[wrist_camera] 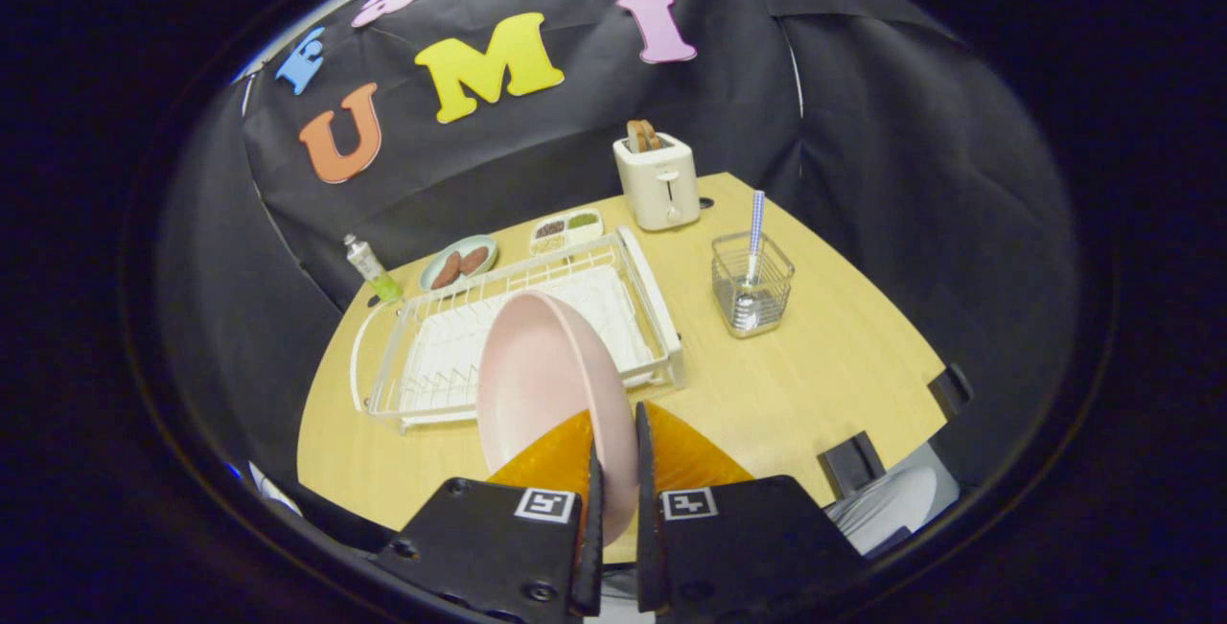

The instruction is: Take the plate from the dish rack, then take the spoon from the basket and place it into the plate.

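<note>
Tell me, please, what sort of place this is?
Likely a mock kitchen counter in a booth: a white wire dish rack, a cream toaster, and the gripper shut on a pink plate.

My tongs (613,456) have two translucent orange ribbed fingers (551,456) on black blocks, each block carrying a white square marker and dark screws.

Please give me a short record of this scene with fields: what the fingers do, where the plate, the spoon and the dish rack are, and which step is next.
fingers: gripper shut on the pink plate, pinching its rim
plate: held on edge, above the near end of the dish rack
spoon: standing in the wire basket, blue-checked handle up, beside the rack
table: wooden, toaster at the back
next step: probably lay the plate on the table, then fetch the spoon
</note>
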{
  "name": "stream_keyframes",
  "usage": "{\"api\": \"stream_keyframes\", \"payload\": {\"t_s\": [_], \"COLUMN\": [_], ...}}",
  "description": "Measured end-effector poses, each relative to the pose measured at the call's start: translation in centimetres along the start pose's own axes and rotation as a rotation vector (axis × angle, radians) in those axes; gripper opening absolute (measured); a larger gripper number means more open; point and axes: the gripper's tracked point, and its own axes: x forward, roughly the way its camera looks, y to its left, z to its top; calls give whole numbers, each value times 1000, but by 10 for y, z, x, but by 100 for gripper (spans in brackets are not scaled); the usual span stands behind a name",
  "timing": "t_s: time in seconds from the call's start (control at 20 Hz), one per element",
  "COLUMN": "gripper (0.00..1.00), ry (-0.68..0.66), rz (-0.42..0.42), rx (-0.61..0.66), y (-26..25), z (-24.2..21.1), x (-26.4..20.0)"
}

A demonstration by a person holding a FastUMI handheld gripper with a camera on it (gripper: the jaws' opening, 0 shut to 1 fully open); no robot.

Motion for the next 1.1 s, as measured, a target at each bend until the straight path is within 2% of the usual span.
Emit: {"api": "stream_keyframes", "payload": {"t_s": [0.3,0.45,0.65,0.8,0.9,1.1], "gripper": [20,20,21,25,30,38], "ry": [116,126,113,58,12,-48], "rz": [59,104,130,98,36,24], "rx": [25,73,67,13,-42,-86], "y": [-13,-18,-28,-40,-55,-62], "z": [-66,-73,-80,-78,-80,-78], "x": [35,51,58,65,72,78]}}
